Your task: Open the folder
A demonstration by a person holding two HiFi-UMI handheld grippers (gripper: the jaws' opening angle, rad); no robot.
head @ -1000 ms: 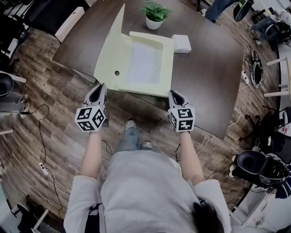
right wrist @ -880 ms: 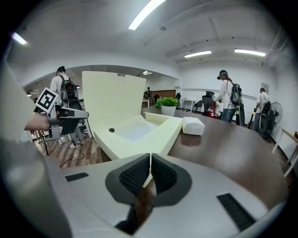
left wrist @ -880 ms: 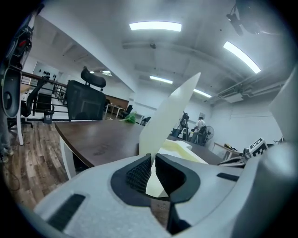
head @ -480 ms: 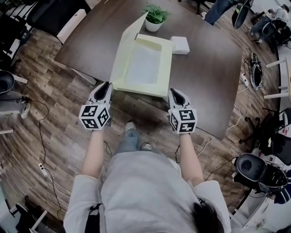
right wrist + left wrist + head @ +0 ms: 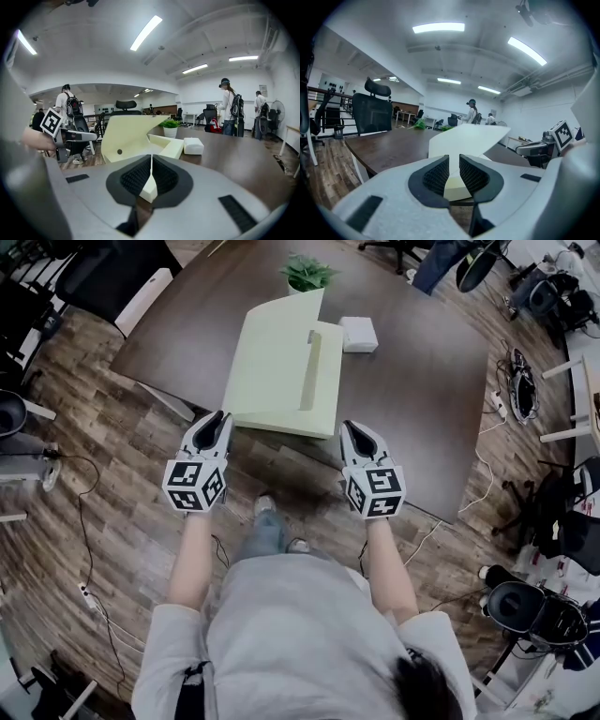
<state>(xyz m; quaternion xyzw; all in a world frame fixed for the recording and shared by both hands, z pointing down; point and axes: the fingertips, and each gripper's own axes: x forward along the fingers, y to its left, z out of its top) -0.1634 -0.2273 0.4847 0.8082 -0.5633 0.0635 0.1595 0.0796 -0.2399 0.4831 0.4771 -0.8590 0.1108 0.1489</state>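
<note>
Pale yellow folder (image 5: 281,371), half-open, flat on dark table (image 5: 422,381)

Strip lights (image 5: 438,27) above the table (image 5: 422,381) give bright, even light. On the table, the pale folder (image 5: 277,362) looks washed out. Both gripper views bend and darken at their edges.
</note>
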